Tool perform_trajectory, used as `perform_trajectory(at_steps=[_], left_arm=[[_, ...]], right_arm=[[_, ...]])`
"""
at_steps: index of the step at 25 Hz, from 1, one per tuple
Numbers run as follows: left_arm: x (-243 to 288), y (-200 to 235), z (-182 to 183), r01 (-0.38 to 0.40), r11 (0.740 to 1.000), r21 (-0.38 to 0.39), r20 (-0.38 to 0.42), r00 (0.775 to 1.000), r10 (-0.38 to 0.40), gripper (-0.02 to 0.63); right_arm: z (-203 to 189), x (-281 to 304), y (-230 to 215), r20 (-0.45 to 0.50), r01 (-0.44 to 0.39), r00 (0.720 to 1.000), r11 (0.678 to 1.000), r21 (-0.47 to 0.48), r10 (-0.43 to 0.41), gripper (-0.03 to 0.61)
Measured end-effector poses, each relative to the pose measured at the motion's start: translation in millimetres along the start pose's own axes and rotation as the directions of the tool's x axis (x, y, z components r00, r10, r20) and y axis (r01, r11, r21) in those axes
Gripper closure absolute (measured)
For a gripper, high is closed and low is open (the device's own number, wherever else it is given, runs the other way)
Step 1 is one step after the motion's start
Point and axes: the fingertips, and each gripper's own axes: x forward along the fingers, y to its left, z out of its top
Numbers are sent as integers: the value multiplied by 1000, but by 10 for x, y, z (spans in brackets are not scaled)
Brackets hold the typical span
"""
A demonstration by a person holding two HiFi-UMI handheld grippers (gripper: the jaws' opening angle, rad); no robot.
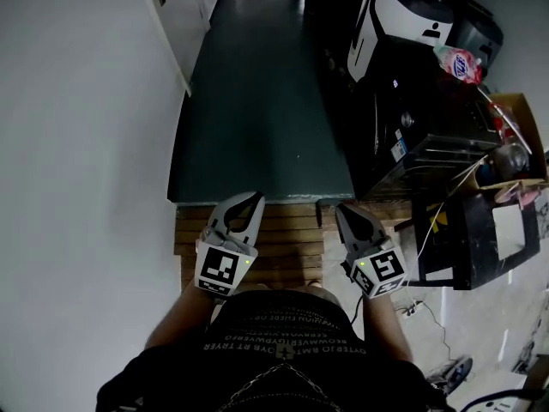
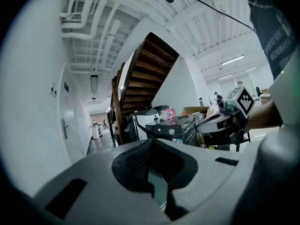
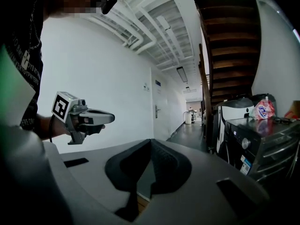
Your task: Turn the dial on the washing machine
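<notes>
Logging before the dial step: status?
Left gripper and right gripper shut, empty, held low. Washing machine ahead right, dial untouched. No obstacle seen between.

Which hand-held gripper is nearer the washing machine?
The right hand-held gripper: it is toward the washing machine, the left hand-held gripper toward the white wall.

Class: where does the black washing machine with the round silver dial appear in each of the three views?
Head view: black washing machine right of centre, upper half.
Left gripper view: washing machine near centre, slightly below mid-height.
Right gripper view: washing machine at the lower right edge.
Shared landmark: the pink-and-white packet on top of it.
</notes>
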Motion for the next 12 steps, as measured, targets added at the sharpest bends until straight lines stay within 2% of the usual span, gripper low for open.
perform_trajectory(at_steps=[4, 12], left_arm=[[-8, 112, -142, 29, 1000, -10, 5, 1000, -29, 609], [-154, 340, -362, 68, 997, -35, -1, 998, -68, 609]], right_arm=[[-66, 69, 17, -16, 48, 999, 999, 5, -48, 581], [-85, 270, 247, -28, 88, 996, 996, 3, -88, 581]])
